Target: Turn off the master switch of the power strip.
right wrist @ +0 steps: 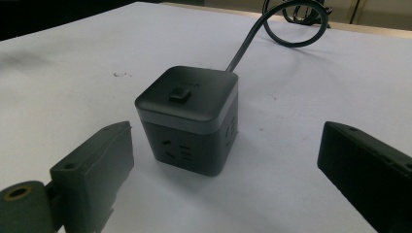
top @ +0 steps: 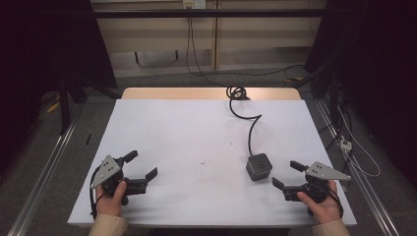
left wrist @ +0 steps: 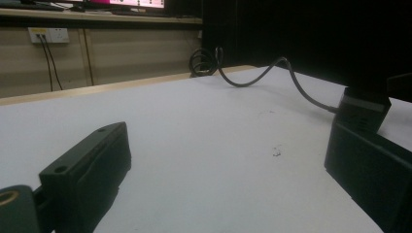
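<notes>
Jaws standing wide apart on both grippers, nothing between them. Left gripper (top: 140, 172) hovering at about 7 o'clock on the table (top: 196, 128); right gripper (top: 287, 174) sitting at about 5 o'clock, both held by hands coming in from the near edge. Black socket cube (top: 259, 167) resting on the table just beside the right gripper, at its 10 o'clock; in the right gripper view the cube (right wrist: 189, 119) is lying ahead of the open jaws, not touching either. A push button is showing on its top face, socket slots on its sides.

Its dark cable (top: 251, 132) is running toward 12 o'clock and ending in a coil (top: 236, 92) at the table's far edge.

Table is carrying a white matte sheet with a small dark smudge (top: 201, 162) near the middle; bare wood is showing along the far edge. Beyond, grey floor, pale wall panels, a wall outlet (top: 193, 4) with cords hanging down, black drapes either side.

Faint mark on the cube's top, too small to read.
</notes>
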The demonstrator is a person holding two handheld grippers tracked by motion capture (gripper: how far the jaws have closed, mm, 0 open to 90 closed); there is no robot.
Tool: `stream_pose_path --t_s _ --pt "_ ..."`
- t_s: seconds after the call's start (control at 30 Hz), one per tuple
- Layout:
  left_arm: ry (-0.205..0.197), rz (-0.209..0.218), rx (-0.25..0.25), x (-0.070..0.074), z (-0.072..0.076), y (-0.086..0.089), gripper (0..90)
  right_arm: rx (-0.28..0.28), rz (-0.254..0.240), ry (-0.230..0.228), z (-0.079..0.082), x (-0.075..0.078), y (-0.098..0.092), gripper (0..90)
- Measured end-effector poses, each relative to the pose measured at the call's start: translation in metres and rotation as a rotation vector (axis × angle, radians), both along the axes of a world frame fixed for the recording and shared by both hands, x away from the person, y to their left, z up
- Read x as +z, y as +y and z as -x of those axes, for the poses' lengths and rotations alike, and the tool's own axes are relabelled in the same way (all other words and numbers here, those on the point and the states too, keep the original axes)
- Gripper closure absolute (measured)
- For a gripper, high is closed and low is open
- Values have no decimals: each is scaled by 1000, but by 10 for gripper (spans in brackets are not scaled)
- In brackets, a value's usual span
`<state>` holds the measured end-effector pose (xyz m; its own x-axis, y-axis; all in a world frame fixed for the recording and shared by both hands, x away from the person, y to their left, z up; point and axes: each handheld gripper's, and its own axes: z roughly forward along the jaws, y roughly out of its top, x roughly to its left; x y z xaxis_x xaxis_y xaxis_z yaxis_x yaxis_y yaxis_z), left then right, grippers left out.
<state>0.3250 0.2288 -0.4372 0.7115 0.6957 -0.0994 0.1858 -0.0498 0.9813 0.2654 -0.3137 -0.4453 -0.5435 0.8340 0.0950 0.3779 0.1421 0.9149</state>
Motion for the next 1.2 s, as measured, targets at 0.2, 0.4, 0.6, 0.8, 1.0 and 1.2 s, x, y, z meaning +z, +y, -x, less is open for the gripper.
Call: stream_pose_path --t_s 0.2,0.4,0.6,0.8,1.0,1.2 --pt "0 0 -1 0 0 0 26 -1 0 3 1 -1 -2 58" --pt "0 -1 -1 0 0 0 26 -10 5 5 3 -2 -7 58" --pt "-2 -4 -2 0 0 0 26 -12 7 6 4 -3 -10 59" --pt "-1 0 0 0 0 0 26 -18 9 7 6 -3 -12 61" --pt "0 -6 0 0 0 1 26 -28 8 10 7 -4 -16 62" --pt "0 -3 1 0 0 1 26 -30 9 12 8 -5 -17 61"
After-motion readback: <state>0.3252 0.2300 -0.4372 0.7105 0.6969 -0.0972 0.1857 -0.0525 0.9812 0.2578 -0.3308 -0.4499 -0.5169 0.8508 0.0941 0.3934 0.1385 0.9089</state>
